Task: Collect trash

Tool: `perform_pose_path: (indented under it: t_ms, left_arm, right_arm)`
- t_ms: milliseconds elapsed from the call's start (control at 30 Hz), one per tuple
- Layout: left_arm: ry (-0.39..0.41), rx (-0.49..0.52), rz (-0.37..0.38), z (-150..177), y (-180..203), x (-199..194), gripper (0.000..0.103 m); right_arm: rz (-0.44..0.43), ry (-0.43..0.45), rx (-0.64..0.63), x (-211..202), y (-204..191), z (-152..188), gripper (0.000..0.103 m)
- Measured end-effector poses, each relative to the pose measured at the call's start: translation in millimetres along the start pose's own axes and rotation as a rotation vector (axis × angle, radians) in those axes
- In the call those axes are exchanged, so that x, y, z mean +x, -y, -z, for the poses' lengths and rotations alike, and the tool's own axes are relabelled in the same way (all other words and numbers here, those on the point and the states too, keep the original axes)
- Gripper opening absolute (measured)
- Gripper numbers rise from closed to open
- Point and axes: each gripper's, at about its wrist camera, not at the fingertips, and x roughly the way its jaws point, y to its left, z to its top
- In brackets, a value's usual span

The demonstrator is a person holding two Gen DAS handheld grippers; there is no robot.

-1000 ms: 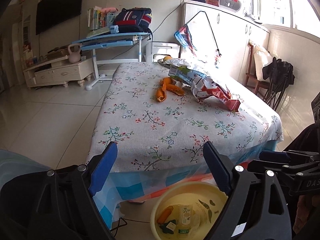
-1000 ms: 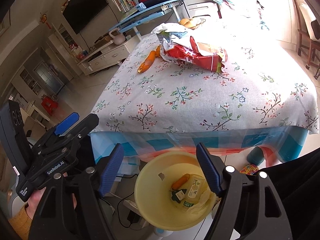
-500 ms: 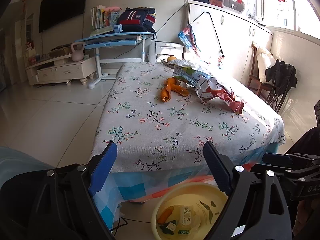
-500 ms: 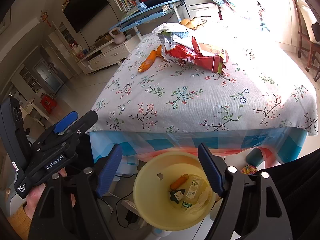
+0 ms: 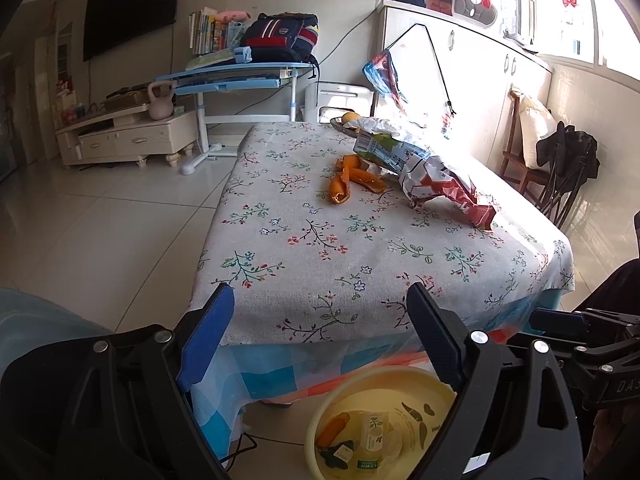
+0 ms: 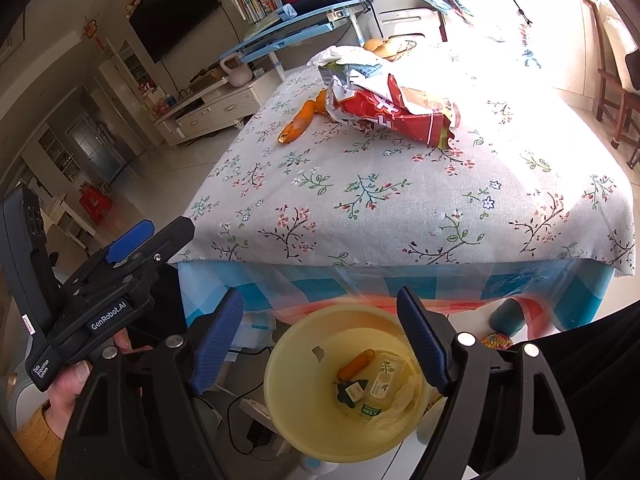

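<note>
We hold both claws wide and empty over the yellow basin [image 6: 348,380], which sits on the floor below the surface [image 5: 360,248] edge so trash drops straight in. Left claw [image 5: 320,332] and right claw [image 6: 320,336] grip nothing. Basin holds an orange peel piece [image 6: 356,363] and small packets. Remaining trash sits far back on the surface: orange peel [image 5: 350,180], red snack bag [image 5: 444,188], and a green-white wrapper [image 5: 384,150].

Black gripper frames [image 6: 320,344] with blue fingers [image 6: 218,336], silver screws, mustard sleeve [image 6: 38,436].
</note>
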Motion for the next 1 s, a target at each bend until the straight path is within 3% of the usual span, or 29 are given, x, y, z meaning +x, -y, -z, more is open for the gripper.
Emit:
perform_pose_path:
  t_ms: [700,1000]
  left_arm:
    - [-0.006,0.0,0.017,0.9,3.5,0.9,0.085]
    - [-0.019,-0.021,0.035,-1.2,2.8,5.2,0.085]
  right_arm:
    - [0.003,0.037,-0.006,-10.5,1.8,-9.9,0.077]
    - [0.066,0.096,-0.114,-25.5,8.7,-58.5,0.077]
